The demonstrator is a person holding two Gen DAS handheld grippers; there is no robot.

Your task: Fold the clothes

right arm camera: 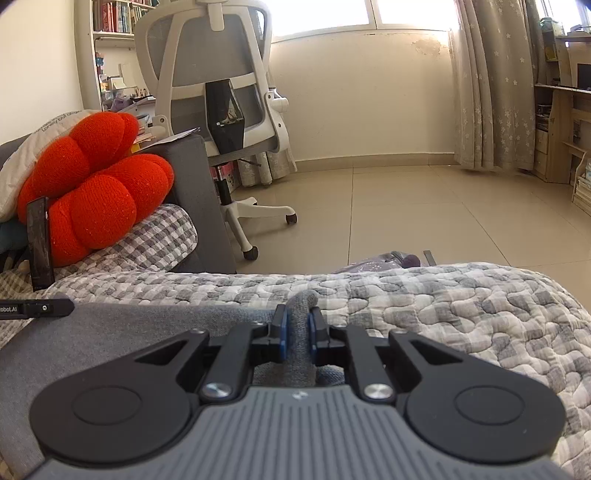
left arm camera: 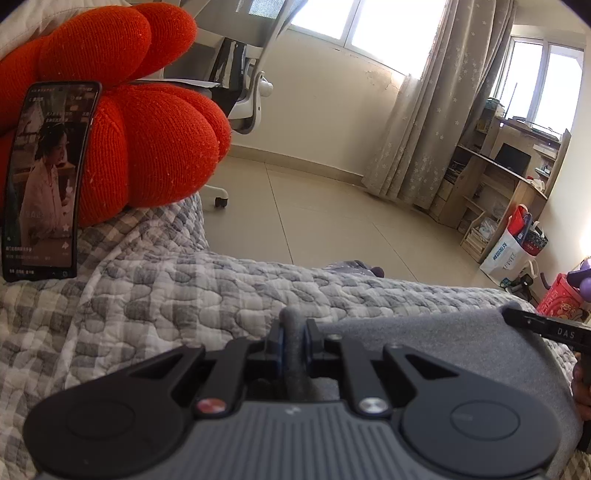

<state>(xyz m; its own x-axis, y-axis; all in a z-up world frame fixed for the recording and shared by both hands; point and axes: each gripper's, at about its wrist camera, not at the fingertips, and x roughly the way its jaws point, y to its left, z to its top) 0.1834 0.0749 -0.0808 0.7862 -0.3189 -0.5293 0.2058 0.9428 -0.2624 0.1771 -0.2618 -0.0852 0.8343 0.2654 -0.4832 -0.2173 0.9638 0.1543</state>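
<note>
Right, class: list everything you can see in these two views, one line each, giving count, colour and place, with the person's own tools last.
garment: one, grey, spread on the quilt, pinched at two spots
quilt: one, grey and white check, covering the bed
cushion: one, red knit, on the quilt at left
phone: one, black, screen lit, leaning on the cushion
chair: one, white and grey, on the floor past the bed
curtain: one, beige with small flowers, by the window
bookshelf: one, white, far left wall
desk: one, wooden, right wall
bags: several, white and red, on the floor by the desk
left tool: one, black, shut on the garment
right tool: one, black, shut on the garment
</note>
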